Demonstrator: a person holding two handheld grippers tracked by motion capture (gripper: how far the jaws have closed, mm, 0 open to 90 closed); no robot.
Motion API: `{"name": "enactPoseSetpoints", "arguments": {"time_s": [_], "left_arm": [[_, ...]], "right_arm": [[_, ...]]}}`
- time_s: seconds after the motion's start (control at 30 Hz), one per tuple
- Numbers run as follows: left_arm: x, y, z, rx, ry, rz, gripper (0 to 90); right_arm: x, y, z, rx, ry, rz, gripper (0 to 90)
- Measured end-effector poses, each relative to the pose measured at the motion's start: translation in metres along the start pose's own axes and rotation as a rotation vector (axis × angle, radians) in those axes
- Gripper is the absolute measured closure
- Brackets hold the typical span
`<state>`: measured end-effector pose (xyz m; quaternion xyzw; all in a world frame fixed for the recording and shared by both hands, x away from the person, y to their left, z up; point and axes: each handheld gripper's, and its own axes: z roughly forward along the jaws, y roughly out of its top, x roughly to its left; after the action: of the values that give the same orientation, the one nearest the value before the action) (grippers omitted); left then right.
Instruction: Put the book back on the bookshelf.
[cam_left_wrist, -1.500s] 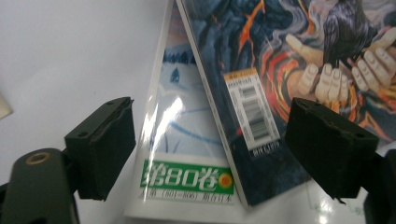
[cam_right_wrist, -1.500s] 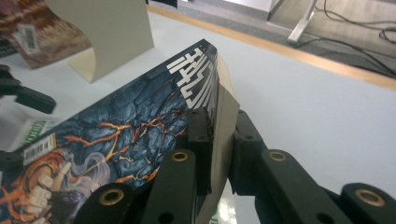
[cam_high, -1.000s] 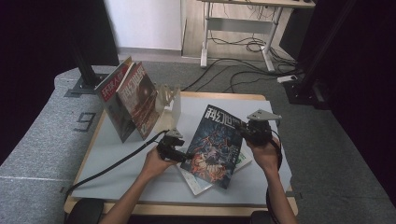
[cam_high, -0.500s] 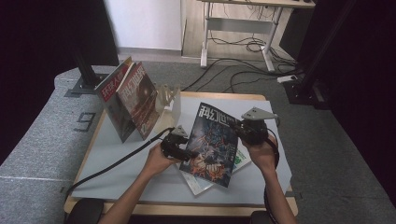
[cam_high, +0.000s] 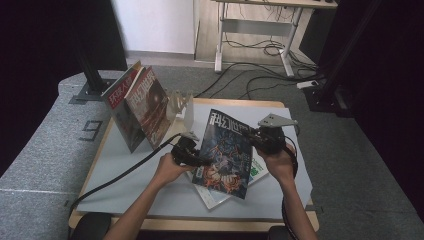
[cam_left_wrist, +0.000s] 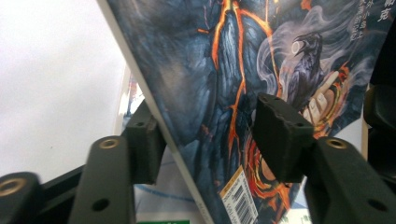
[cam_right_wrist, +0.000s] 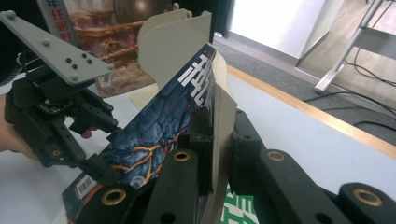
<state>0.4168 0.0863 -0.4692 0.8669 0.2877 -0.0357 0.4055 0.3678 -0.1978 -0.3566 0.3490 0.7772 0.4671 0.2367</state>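
Two grippers held one dark blue magazine (cam_high: 225, 152) up off the white mat (cam_high: 130, 170) in the middle of the table (cam_high: 240, 103). It was tilted, with its top edge far from the person and its bottom edge close. The left gripper (cam_high: 192, 159) was at the magazine's left edge. In the left gripper view, its jaws were spread apart, with the edge of the magazine (cam_left_wrist: 243, 84) between them; one pad (cam_left_wrist: 280, 135) lay against the cover, and the other sat just behind the edge. The right gripper (cam_high: 256, 136) pinched the right side of the magazine near its top. In the right gripper view, its jaws were pressed together on the pages (cam_right_wrist: 212, 116). Under the lifted magazine lay more magazines (cam_high: 257, 169) flat on the mat, one with some green on it. At the back left of the mat, a few magazines (cam_high: 142, 107) stood up and leaned in a pale stand (cam_high: 182, 106). Black cables (cam_high: 120, 175) trailed from the grippers toward the person.
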Motion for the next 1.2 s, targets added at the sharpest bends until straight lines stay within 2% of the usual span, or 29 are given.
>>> {"name": "enactPoseSetpoints", "arguments": {"time_s": [0.13,0.33,0.47,0.63,0.73,0.93,1.2], "left_arm": [[-0.002,0.002,-0.009,-0.004,-0.002,-0.008,59.5],[-0.011,0.005,-0.02,-0.087,-0.009,0.014,73.4],[-0.014,0.005,-0.024,-0.13,0.04,0.048,75.8],[-0.018,0.003,-0.026,-0.162,0.111,0.126,76.2],[-0.022,0.001,-0.027,-0.157,0.124,0.173,76.2],[-0.028,-0.003,-0.033,-0.113,0.125,0.242,78.1],[-0.029,-0.015,-0.041,-0.111,0.074,0.263,81.1]], "right_arm": [[-0.001,0.002,-0.002,-0.009,0.025,0.023,80.9],[-0.006,0.009,-0.011,-0.05,0.05,0.048,80.9],[-0.006,0.013,-0.016,-0.069,0.057,0.047,80.8],[-0.004,0.017,-0.017,-0.078,0.054,0.034,80.2],[-0.006,0.016,-0.017,-0.079,0.057,0.041,79.6],[-0.012,0.013,-0.023,-0.104,0.111,0.065,76.4],[-0.014,0.012,-0.03,-0.14,0.158,0.077,77.9]]}}
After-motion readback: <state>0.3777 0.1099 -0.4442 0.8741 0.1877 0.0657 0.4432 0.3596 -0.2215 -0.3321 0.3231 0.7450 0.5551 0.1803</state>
